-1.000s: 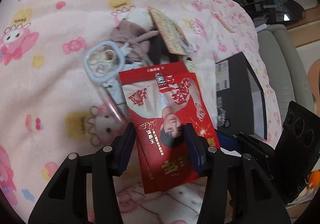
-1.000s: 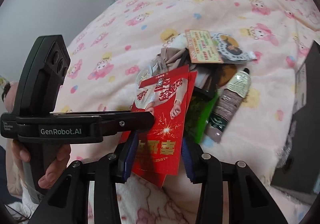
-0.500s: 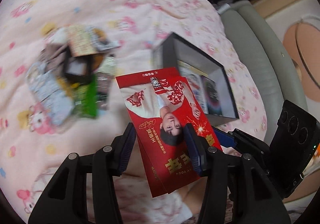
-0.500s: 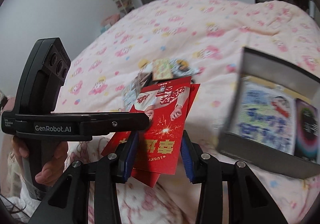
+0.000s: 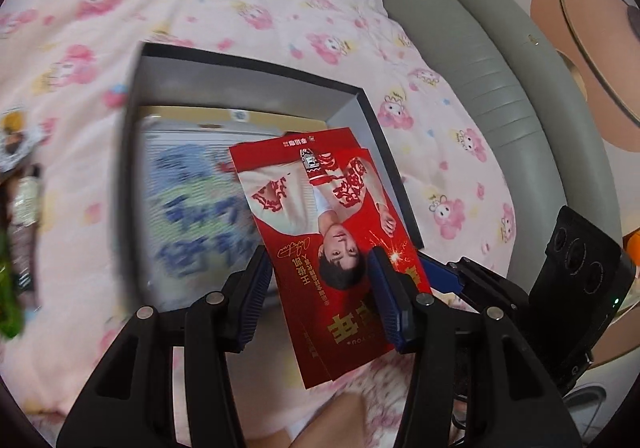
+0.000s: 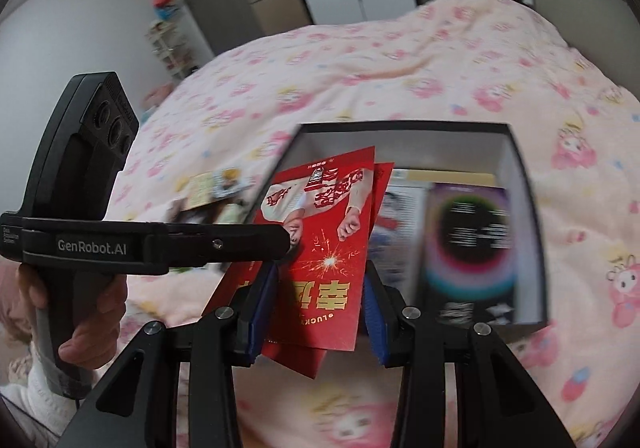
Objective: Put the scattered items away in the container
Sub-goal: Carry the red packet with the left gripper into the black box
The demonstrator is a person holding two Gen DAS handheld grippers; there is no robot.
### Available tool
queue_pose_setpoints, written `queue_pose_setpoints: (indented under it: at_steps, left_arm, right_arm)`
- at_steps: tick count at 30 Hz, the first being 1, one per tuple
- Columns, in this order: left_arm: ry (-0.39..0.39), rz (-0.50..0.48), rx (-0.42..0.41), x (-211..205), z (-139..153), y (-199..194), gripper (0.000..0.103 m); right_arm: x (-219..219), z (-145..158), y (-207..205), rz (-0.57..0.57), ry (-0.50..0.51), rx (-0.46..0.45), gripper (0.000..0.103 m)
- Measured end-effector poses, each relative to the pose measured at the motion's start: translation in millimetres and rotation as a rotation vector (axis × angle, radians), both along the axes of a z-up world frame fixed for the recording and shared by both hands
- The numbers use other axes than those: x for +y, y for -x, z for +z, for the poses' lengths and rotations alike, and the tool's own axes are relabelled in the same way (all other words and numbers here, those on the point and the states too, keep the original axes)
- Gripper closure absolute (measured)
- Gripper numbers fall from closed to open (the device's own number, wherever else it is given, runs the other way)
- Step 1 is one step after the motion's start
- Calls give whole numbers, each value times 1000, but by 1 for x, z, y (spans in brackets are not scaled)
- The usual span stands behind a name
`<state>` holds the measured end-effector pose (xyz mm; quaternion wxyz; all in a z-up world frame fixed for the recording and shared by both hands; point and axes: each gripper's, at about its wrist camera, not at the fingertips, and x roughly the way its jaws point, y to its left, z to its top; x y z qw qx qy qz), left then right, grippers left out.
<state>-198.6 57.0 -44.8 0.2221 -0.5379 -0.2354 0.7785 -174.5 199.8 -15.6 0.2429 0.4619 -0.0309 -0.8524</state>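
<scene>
Both grippers are shut on a stack of red envelopes point(image 5: 332, 232) printed with a person and gold lettering. My left gripper point(image 5: 320, 288) grips them across their width; my right gripper point(image 6: 316, 300) grips the same envelopes point(image 6: 324, 244). The envelopes hang over the near edge of an open dark box point(image 5: 128, 152), also in the right wrist view point(image 6: 524, 184). The box holds flat printed items, blurred. A pile of scattered items point(image 6: 212, 192) lies on the blanket left of the box, partly hidden behind the left gripper's body.
A pink cartoon-print blanket point(image 5: 248, 8) covers the bed. A grey padded bed edge point(image 5: 480, 60) runs along the right. More scattered items point(image 5: 20, 208) show at the left edge. A door and shelves point(image 6: 224, 8) stand beyond the bed.
Both grippers have carried the red envelopes from over the pile of items rightwards to above the open box. The grip on the envelopes has not changed.
</scene>
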Motion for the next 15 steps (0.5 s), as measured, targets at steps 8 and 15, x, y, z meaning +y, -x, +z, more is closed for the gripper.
queue_pose_setpoints:
  at_steps: [8, 15]
  left_arm:
    - [48, -39, -35, 44, -32, 64, 53]
    - [132, -84, -118, 65, -71, 82, 53]
  right_arm:
    - [34, -40, 52, -19, -75, -45, 66]
    - [45, -70, 73, -77, -86, -181, 66]
